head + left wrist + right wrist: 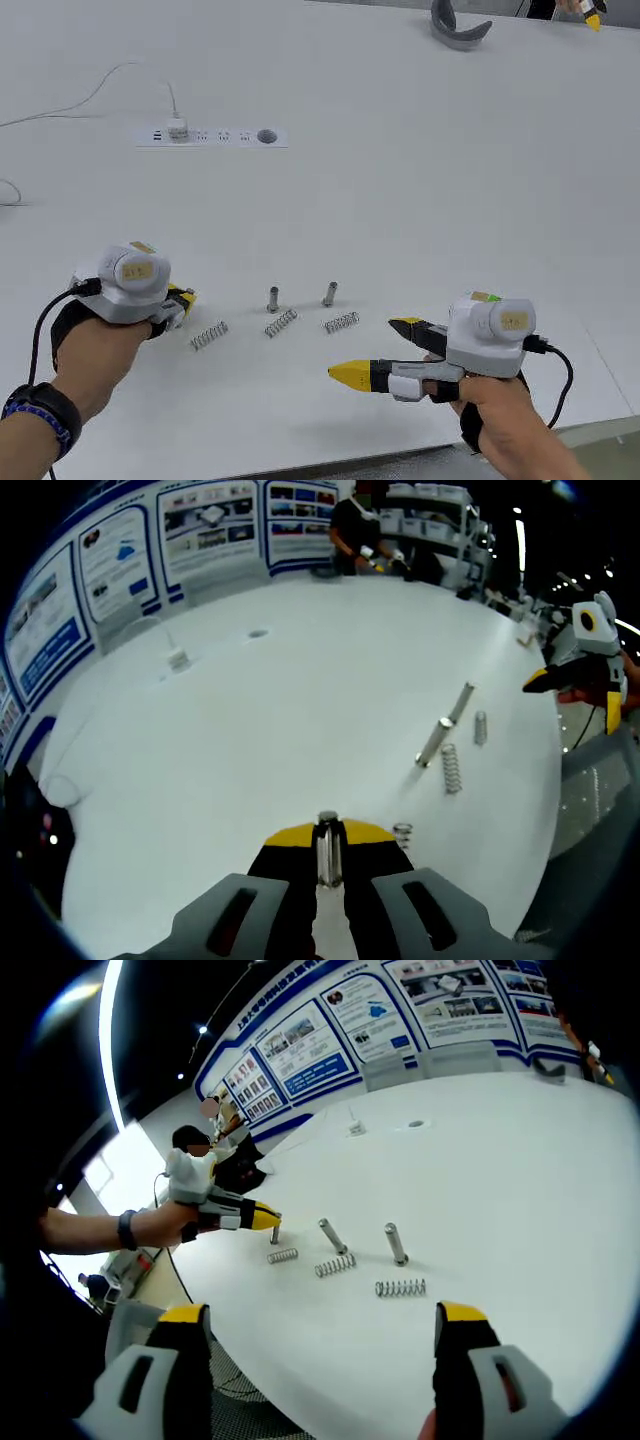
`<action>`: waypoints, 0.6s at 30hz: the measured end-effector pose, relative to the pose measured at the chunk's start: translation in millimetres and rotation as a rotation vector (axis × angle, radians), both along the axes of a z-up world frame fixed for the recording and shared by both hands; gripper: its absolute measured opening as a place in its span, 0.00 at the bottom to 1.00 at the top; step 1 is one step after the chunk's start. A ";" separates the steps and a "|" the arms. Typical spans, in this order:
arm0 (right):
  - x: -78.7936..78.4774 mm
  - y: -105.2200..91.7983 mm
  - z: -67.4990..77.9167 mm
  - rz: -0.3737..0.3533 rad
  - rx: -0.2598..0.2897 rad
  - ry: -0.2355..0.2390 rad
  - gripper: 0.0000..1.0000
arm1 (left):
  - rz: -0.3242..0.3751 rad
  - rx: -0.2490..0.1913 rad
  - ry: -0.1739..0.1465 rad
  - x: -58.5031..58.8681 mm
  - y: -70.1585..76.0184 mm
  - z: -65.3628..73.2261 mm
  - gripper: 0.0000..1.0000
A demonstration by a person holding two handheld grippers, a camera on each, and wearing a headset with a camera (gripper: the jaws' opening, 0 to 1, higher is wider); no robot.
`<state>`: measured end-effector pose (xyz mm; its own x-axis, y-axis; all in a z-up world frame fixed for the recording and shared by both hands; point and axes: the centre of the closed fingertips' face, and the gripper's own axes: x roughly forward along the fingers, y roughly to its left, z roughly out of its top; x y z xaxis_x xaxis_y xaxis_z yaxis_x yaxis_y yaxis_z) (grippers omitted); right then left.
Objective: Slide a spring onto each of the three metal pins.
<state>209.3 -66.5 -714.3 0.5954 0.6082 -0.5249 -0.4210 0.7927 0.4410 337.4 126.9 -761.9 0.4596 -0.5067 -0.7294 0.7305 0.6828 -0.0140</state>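
**Desk:** white flat desk [400, 180].

**Left tool** [183, 298]: jaws closed on the first short grey metal pin [327, 848], low over the desk.

**Second pin** [273, 298] and **third pin** [329, 293]: standing free, both bare.

**Left silver coil spring** [209, 335], **middle spring** [281, 322], **right spring** [341, 322]: lying flat just in front of the pins.

**Right tool** [375, 349]: jaws spread wide, empty, near the right spring.

**Step, as judged:** first fitting, with no spring on any pin yet.

**Next move, as judged:** the right tool pinches a spring by its side, leaving the bore clear, and lines it up with the held pin.

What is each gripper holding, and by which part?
The left gripper grips a metal pin by its shaft; the right gripper is open, holding nothing.
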 end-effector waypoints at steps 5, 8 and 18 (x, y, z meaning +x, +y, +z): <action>-0.5 0.8 -0.2 0.002 0.000 0.000 0.94 | 0.006 -0.003 -0.005 -1.9 3.1 2.0 0.07; -0.7 1.6 0.4 0.002 0.002 -0.001 0.94 | 0.007 -0.004 -0.008 -3.6 5.6 3.1 0.07; -2.1 2.7 -0.3 0.003 0.004 -0.001 0.94 | 0.026 -0.009 -0.017 -7.7 15.1 5.8 0.07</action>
